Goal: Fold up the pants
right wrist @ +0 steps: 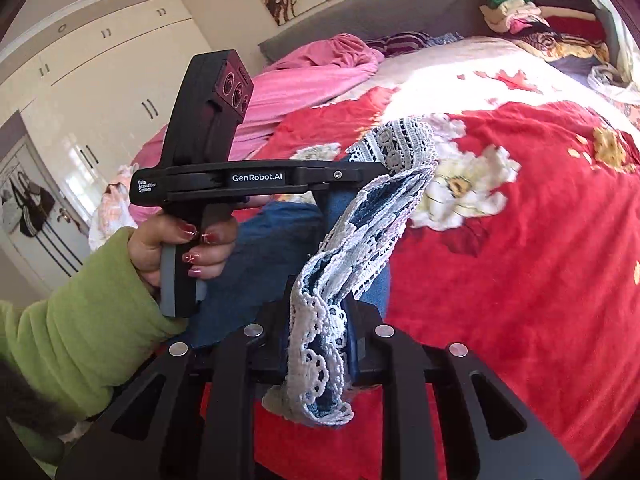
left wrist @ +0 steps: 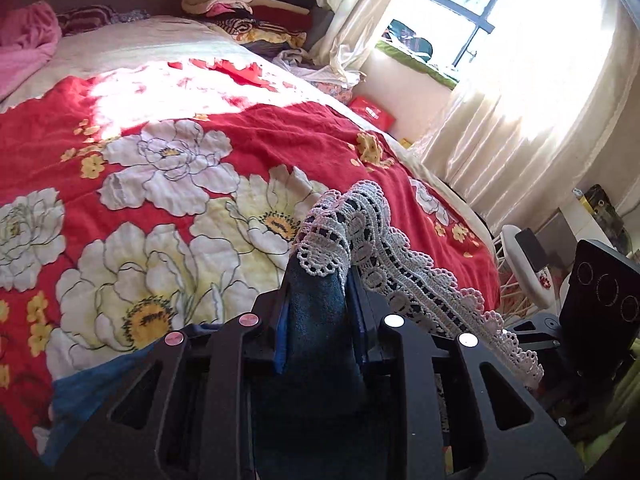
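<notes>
The pants (left wrist: 316, 320) are blue denim with a white lace hem (left wrist: 384, 264). My left gripper (left wrist: 320, 280) is shut on the denim at the lace edge and holds it above the bed. My right gripper (right wrist: 320, 312) is shut on the same lace hem (right wrist: 320, 344), just right of the left one. In the right wrist view the left gripper (right wrist: 384, 170) is seen side-on, held by a hand in a green sleeve, with lace draped from its tip. More denim (right wrist: 260, 248) hangs below, between the two grippers.
The bed has a red floral cover (left wrist: 260, 136) lit by sun. A pink blanket (right wrist: 304, 76) lies at the headboard. Stacked folded clothes (left wrist: 248, 0) sit at the far corner. Curtains and a window (left wrist: 460, 4) are on the right, wardrobes (right wrist: 100, 80) on the left.
</notes>
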`<state>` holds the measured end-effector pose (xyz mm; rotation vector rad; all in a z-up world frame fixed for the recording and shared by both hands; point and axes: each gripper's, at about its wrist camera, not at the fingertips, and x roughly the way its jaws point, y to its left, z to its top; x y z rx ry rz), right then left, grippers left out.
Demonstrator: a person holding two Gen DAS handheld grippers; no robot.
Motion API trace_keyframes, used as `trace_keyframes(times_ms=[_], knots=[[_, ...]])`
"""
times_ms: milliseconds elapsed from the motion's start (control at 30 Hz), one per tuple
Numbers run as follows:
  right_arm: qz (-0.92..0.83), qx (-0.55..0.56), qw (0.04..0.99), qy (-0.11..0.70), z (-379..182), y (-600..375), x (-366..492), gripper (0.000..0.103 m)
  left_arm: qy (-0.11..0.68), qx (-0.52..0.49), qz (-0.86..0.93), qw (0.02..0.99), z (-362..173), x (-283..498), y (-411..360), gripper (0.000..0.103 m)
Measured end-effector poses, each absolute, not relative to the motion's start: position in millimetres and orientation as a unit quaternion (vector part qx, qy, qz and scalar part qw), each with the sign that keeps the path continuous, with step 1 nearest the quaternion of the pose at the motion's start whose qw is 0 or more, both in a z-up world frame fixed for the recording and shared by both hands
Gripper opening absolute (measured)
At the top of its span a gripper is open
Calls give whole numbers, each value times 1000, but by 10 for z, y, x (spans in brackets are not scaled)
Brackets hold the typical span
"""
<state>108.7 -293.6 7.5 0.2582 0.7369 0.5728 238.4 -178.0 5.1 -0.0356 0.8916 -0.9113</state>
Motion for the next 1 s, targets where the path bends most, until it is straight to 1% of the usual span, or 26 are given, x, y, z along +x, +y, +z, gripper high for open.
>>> trace_keyframes(times_ms=[100,200,367,500,533,567,767,833,867,900,1000], knots=[[309,109,880,344,222,-2621,1122,19,404,-46,-412,815,146,2339,-1373,17],[336,89,871,347,268,-2266,1183,19,405,-71,-393,823,115,2302,-1057,18],[346,56,855,382,103,-1806,1302,19,429,-115,-336,830,-126,2320,-644,25],[348,30,845,405,-1,-1566,1343,19,430,-175,-272,843,-121,2308,-184,28],[349,19,845,404,0,-1499,1317,19,423,-197,-256,846,-93,2277,-25,30],[355,10,843,404,7,-1427,1288,19,418,-218,-245,847,-69,2239,130,36],[393,-42,825,404,-88,-895,1179,19,414,-287,-224,834,-127,1998,682,51],[392,-78,819,412,-226,-698,1147,26,420,-292,-219,831,-195,1959,712,53],[400,-87,811,419,-292,-630,1126,36,427,-290,-215,829,-231,1961,697,53],[406,-83,807,421,-320,-617,1112,41,434,-285,-212,828,-268,1959,671,53],[428,-61,807,401,-165,-774,1093,50,449,-259,-208,830,-329,1969,576,57]])
